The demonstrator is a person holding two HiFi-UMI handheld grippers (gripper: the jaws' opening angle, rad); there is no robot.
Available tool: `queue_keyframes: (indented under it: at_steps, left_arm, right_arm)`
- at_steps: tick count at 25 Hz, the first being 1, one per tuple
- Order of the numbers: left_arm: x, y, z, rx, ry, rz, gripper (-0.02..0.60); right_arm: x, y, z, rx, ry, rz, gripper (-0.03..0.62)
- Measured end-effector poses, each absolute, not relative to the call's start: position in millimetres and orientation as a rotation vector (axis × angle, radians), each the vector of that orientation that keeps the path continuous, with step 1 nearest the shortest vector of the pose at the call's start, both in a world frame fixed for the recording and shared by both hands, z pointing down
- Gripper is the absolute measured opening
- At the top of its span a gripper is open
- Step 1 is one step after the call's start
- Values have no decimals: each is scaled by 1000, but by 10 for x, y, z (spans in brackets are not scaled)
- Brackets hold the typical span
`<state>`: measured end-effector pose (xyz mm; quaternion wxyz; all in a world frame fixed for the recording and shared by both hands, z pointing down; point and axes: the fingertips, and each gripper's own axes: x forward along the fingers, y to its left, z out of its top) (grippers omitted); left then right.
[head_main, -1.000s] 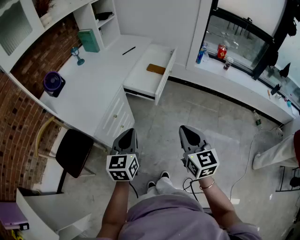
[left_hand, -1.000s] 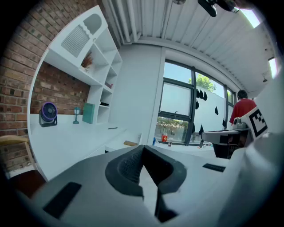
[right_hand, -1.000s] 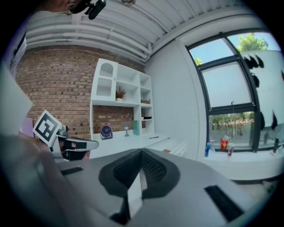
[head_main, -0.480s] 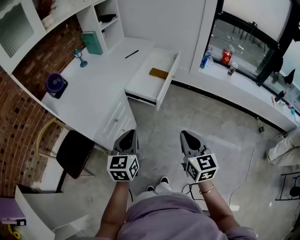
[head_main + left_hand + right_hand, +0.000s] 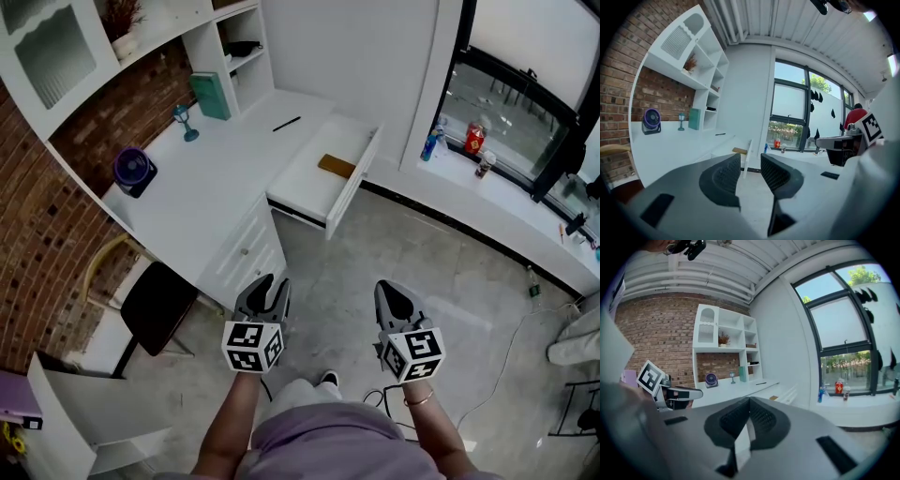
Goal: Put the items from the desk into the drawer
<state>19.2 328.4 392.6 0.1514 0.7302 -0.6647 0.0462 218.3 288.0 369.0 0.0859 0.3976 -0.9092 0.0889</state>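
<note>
On the white desk (image 5: 202,183) stand a purple fan (image 5: 134,171), a blue goblet (image 5: 185,122) and a teal book (image 5: 210,96), and a black pen (image 5: 286,123) lies near them. The desk's drawer (image 5: 309,178) is pulled out, with a flat brown item (image 5: 336,166) inside. Both grippers hang over the floor, well short of the desk. My left gripper (image 5: 268,289) is open with nothing in the narrow gap between its jaws. My right gripper (image 5: 393,294) is shut and empty. The left gripper view shows the fan (image 5: 650,121), the pen (image 5: 720,134) and the drawer (image 5: 746,152) far ahead.
A black chair (image 5: 157,305) is tucked under the desk's left end. Bottles (image 5: 475,139) stand on the window sill at the right. White shelves (image 5: 234,47) rise behind the desk. A cable (image 5: 511,347) runs across the grey floor.
The desk and drawer have slid down and right in the head view. Both grippers sit lower in that view. The left jaws have parted a little.
</note>
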Motion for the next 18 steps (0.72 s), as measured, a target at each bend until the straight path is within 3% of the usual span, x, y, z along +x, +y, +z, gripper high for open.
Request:
queue_keyframes:
  at_steps: [18]
  left_arm:
    - [-194,2716,3860,2047,-1976,93,238]
  right_arm:
    - [1994,2331,3787,1157,-2727,326,4]
